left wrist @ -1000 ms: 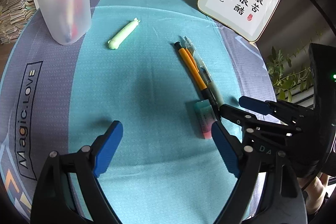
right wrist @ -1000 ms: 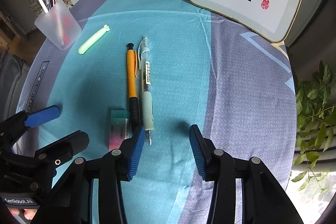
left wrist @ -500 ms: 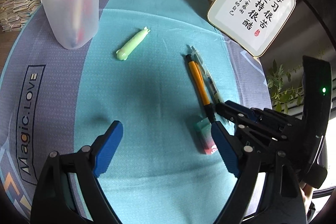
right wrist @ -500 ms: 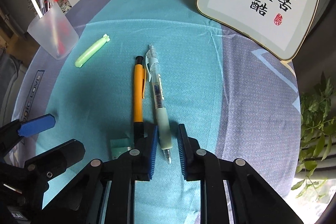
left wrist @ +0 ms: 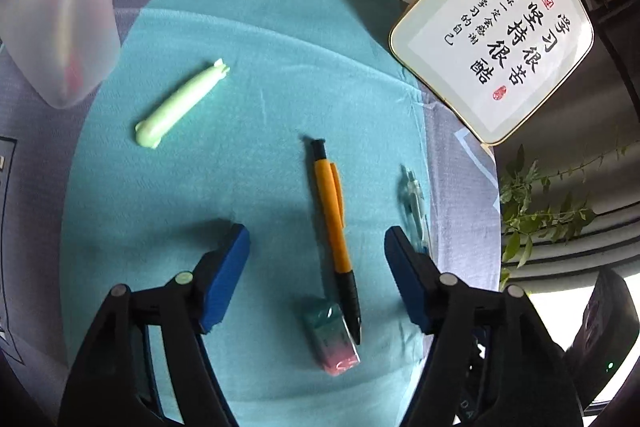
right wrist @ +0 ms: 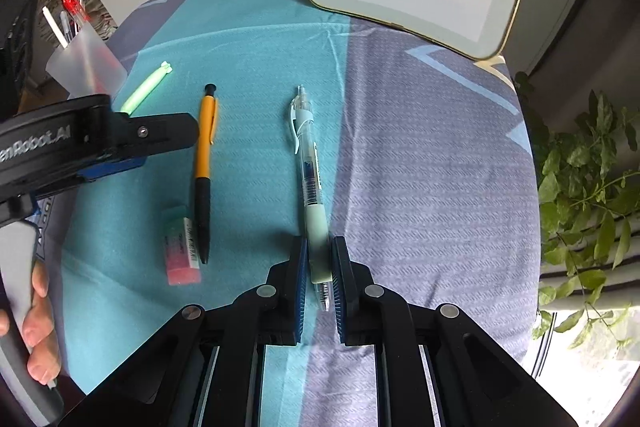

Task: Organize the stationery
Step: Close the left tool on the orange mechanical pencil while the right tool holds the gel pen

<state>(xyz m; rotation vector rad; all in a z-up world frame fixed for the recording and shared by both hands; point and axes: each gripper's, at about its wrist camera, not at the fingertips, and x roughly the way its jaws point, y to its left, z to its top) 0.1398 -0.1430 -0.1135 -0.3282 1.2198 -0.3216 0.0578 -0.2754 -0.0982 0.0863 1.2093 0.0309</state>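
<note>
the right claw (right wrist: pixel 319 263) is clamped on the grip of the pale green clear-barrelled gel pen (right wrist: pixel 310 179) above the desk, the left claw (left wrist: pixel 318 277) wide over the orange pen (left wrist: pixel 334 227); next, likely carry it to the frosted plastic pen cup (right wrist: pixel 86 69).

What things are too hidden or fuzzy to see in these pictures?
- Pens in the frosted cup: left wrist view, blurred and cut off by the edge.
- Clear pen grip: right wrist view, covered by the right claw.
- Green pen lower end: right wrist view, behind the left claw.
- Eraser print: too small.
</note>
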